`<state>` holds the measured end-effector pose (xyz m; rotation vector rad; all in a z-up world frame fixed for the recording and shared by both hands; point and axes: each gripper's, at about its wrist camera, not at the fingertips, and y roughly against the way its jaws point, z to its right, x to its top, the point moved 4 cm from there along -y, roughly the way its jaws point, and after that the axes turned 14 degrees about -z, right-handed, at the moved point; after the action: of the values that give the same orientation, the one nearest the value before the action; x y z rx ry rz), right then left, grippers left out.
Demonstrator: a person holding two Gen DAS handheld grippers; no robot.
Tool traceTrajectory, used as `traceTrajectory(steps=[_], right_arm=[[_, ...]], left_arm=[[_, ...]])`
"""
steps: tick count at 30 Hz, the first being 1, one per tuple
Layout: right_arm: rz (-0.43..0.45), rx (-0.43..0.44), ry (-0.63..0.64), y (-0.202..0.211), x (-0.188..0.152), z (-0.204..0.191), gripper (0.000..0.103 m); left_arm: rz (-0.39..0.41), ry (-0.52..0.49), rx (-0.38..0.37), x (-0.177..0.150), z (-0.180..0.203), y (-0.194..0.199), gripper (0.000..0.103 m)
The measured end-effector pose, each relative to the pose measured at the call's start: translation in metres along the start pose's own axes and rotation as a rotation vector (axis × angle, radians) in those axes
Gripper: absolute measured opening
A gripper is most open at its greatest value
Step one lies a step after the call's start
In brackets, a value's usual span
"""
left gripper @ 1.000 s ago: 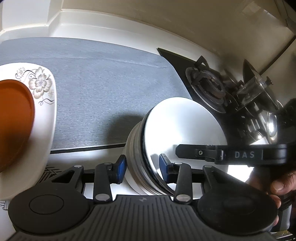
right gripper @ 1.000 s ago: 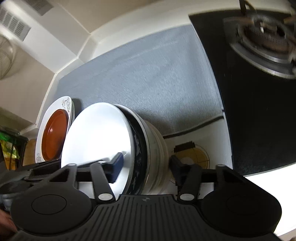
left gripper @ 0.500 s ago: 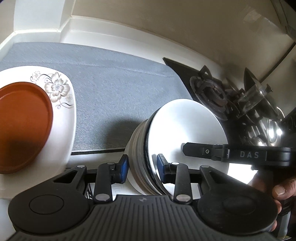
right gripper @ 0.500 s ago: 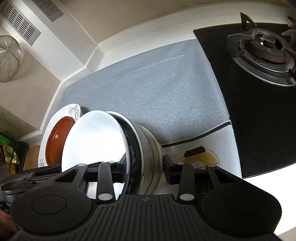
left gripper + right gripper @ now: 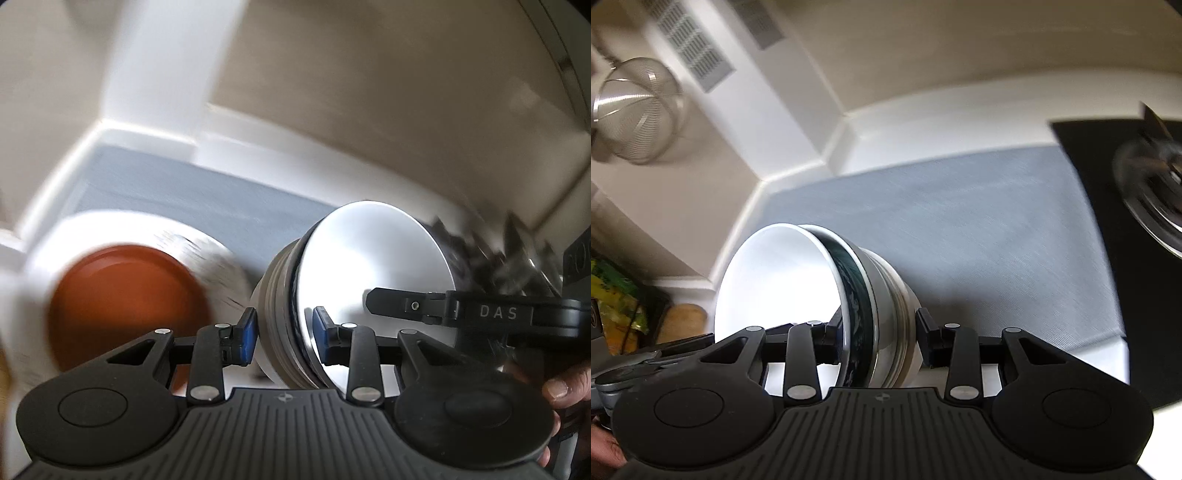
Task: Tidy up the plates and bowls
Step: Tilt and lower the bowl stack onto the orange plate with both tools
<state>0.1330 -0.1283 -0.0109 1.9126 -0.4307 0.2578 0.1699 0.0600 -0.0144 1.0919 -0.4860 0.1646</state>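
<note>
White stack of bowls (image 5: pixel 827 306) is hanging tipped on its side between both grippers, left gripper (image 5: pixel 284 338) and right gripper (image 5: pixel 877 341) each clamping opposite rims (so neither's nearer), with the plate (image 5: pixel 207 254) sitting left on the bench (image 5: pixel 960 221).

White countertop (image 5: pixel 886 122): carries a grey mat (image 5: pixel 960 229) ahead of the right gripper (image 5: pixel 875 339) and a black gas hob (image 5: pixel 1126 240) to its right. White floral plate (image 5: pixel 207 243), blurred, left of the left gripper (image 5: pixel 284 332), apparently resting on the counter, bearing a brown dish (image 5: pixel 125 299).
</note>
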Motion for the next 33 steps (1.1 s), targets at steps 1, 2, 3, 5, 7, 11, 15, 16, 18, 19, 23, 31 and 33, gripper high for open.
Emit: traceTrajectory(steps=[1,2,3,5,7,11,15,16,18,19,23,31,33], right_arm=[[-0.002,0.011,0.014,-0.004,0.006,-0.008,0.039],[-0.007,0.024,0.027,-0.01,0.012,-0.017,0.039],[-0.014,0.035,0.042,-0.017,0.018,-0.026,0.039],[-0.028,0.049,0.079,-0.031,0.027,-0.045,0.039],[-0.055,0.067,0.106,-0.048,0.034,-0.06,0.039],[-0.121,0.098,0.127,-0.084,0.038,-0.084,0.039],[-0.182,0.11,0.123,-0.11,0.035,-0.093,0.039],[-0.192,0.108,0.125,-0.114,0.034,-0.094,0.039],[-0.203,0.105,0.126,-0.12,0.033,-0.097,0.039],[-0.208,0.103,0.126,-0.122,0.033,-0.098,0.039],[-0.208,0.088,0.146,-0.123,0.034,-0.104,0.039],[-0.212,0.054,0.174,-0.121,0.035,-0.109,0.042],[-0.211,0.04,0.189,-0.122,0.036,-0.112,0.042]], left_arm=[[0.013,0.017,0.015,0.003,-0.009,0.005,0.035],[0.023,0.031,0.028,0.005,-0.016,0.009,0.035],[0.032,0.05,0.041,0.007,-0.025,0.014,0.036],[0.042,0.093,0.064,0.008,-0.045,0.02,0.036],[0.043,0.136,0.093,0.007,-0.064,0.023,0.035],[0.024,0.202,0.14,0.004,-0.094,0.025,0.035],[0.002,0.244,0.164,-0.001,-0.112,0.021,0.035],[-0.001,0.254,0.165,-0.003,-0.114,0.02,0.035],[-0.005,0.269,0.164,-0.004,-0.118,0.019,0.036],[-0.004,0.277,0.162,-0.004,-0.119,0.019,0.036],[-0.002,0.291,0.15,-0.002,-0.122,0.016,0.036],[0.007,0.27,0.172,-0.007,-0.122,0.02,0.037],[0.009,0.269,0.182,-0.007,-0.12,0.02,0.036]])
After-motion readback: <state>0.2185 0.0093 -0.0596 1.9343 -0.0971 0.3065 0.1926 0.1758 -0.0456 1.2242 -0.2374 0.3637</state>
